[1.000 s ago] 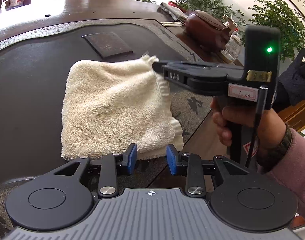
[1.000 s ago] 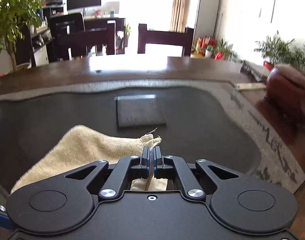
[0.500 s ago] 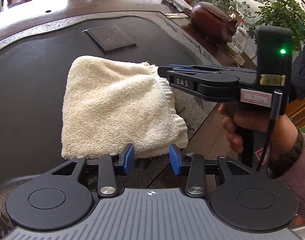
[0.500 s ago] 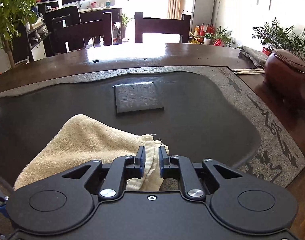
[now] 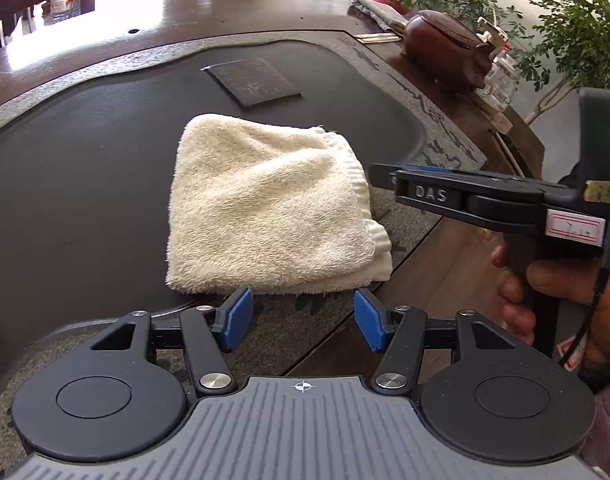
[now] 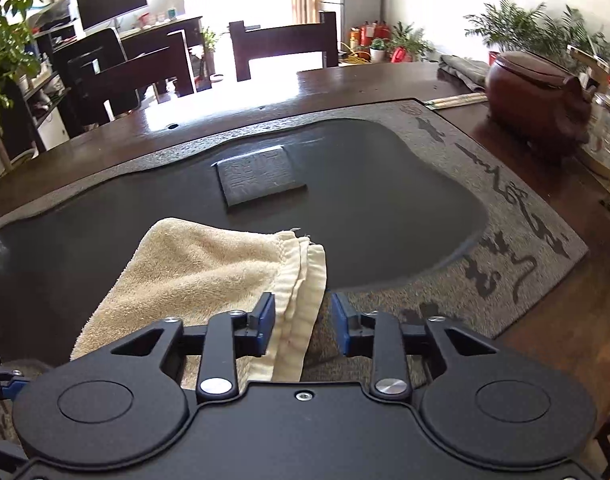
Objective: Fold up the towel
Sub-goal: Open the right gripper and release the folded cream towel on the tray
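change: both grippers have just been opening; right gripper (image 6: 299,322) was clamped on the towel's hem corner a second ago, now released and pulled back from it; left gripper (image 5: 303,318) wider than before, backed off a little
towel (image 5: 265,208): folded into a small stack on the dark stone tray (image 5: 85,168), right hem edges overhanging the tray's grey rim; sits free
left claw: jaws spread, nothing between the pads, towel's near edge just beyond the tips
right claw: jaws spread; hem layers lie in the gap but the pads are not pressing them
risk: layered hems look loose and puffed; top layer may spring back
risk cause: blue pad (image 6: 265,316) beside the hem could snag it on withdrawal and drag the fold open
progress: fold looks about finished
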`<state>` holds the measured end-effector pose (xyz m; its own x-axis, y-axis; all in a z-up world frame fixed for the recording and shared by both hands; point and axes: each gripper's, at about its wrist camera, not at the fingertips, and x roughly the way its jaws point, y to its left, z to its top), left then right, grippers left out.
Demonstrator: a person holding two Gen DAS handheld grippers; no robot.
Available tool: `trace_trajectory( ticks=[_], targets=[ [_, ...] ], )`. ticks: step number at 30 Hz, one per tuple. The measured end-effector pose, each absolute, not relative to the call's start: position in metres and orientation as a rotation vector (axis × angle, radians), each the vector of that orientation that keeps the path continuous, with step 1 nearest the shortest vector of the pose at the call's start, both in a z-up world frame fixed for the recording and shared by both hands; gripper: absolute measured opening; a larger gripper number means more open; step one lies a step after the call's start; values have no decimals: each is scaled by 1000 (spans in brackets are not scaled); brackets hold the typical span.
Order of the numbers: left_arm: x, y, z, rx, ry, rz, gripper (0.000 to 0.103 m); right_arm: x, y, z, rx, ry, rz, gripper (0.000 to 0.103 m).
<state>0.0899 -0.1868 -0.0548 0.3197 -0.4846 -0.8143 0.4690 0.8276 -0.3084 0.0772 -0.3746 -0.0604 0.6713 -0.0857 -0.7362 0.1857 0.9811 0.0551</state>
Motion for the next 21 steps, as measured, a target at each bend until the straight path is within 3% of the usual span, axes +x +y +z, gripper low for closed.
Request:
trace_trajectory(
  ticks=[11, 21],
  targets=[
    [74, -164, -38, 8, 1033, -519, 63, 41, -361, -47, 156, 817, -199, 59],
    [56, -139, -30, 29, 1027, -445, 66, 5, -334, -36, 173, 803, -192, 66]
  ],
)
